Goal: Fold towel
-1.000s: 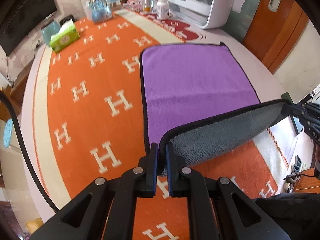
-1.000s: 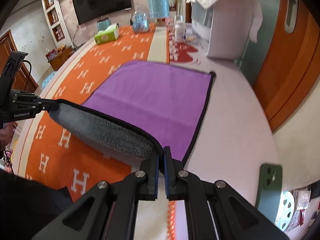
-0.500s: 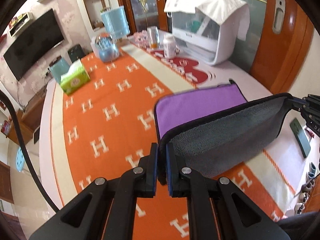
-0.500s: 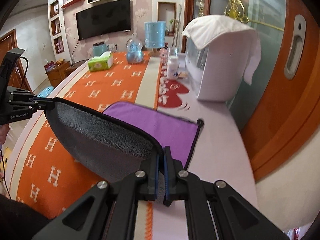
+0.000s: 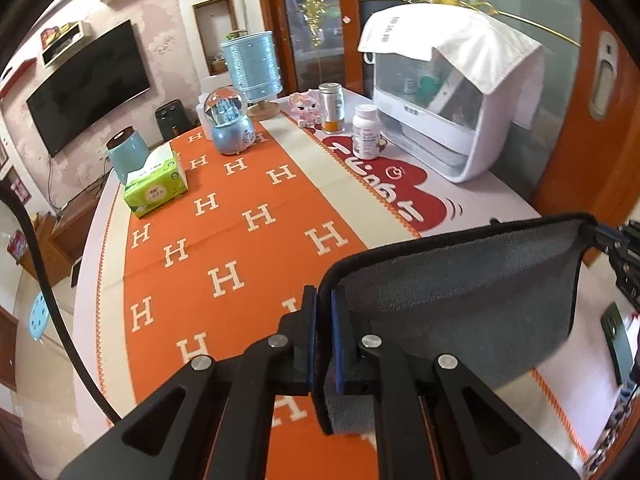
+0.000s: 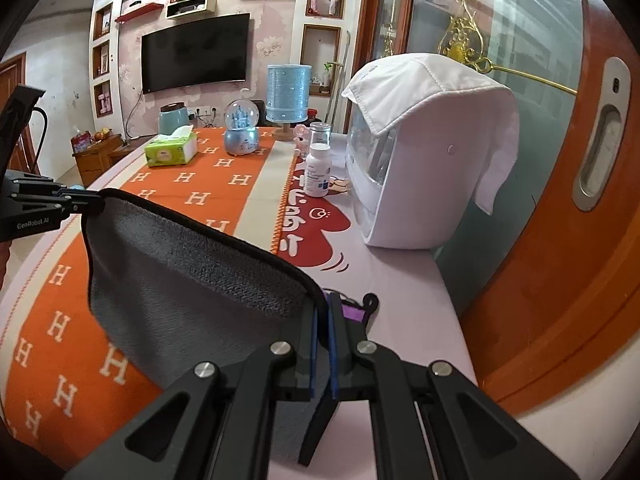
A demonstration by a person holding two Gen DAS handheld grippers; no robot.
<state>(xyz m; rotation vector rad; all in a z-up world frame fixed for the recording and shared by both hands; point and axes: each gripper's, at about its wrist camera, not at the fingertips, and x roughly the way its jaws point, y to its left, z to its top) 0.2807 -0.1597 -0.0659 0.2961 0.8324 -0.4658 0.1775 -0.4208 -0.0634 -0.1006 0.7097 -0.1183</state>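
Towel [image 5: 460, 304] stretched between both grippers, fingers [image 5: 340, 344] [image 6: 310, 354] clamped on its corners

Wall-mounted television [image 6: 195, 53] on pink wall, orange wooden door [image 6: 560, 200] at right.

The orange runner [image 5: 224, 248] lies bare and open from the near edge out to mid-table — a gripper could pass freely there. The lifted towel [image 5: 460, 300] hangs stretched across the near right side, blocking the view and the way beyond it. At the far end stands a row of obstacles: a green tissue box [image 5: 156, 184] on the left, a snow globe [image 5: 230, 126], a blue lamp [image 5: 252, 68], then a tin [image 5: 331, 108] and a white pill bottle [image 5: 366, 132]. A large white appliance [image 6: 420, 160] — draped with a cloth — fills the far right. A phone [image 5: 616, 342] lies near the right edge.
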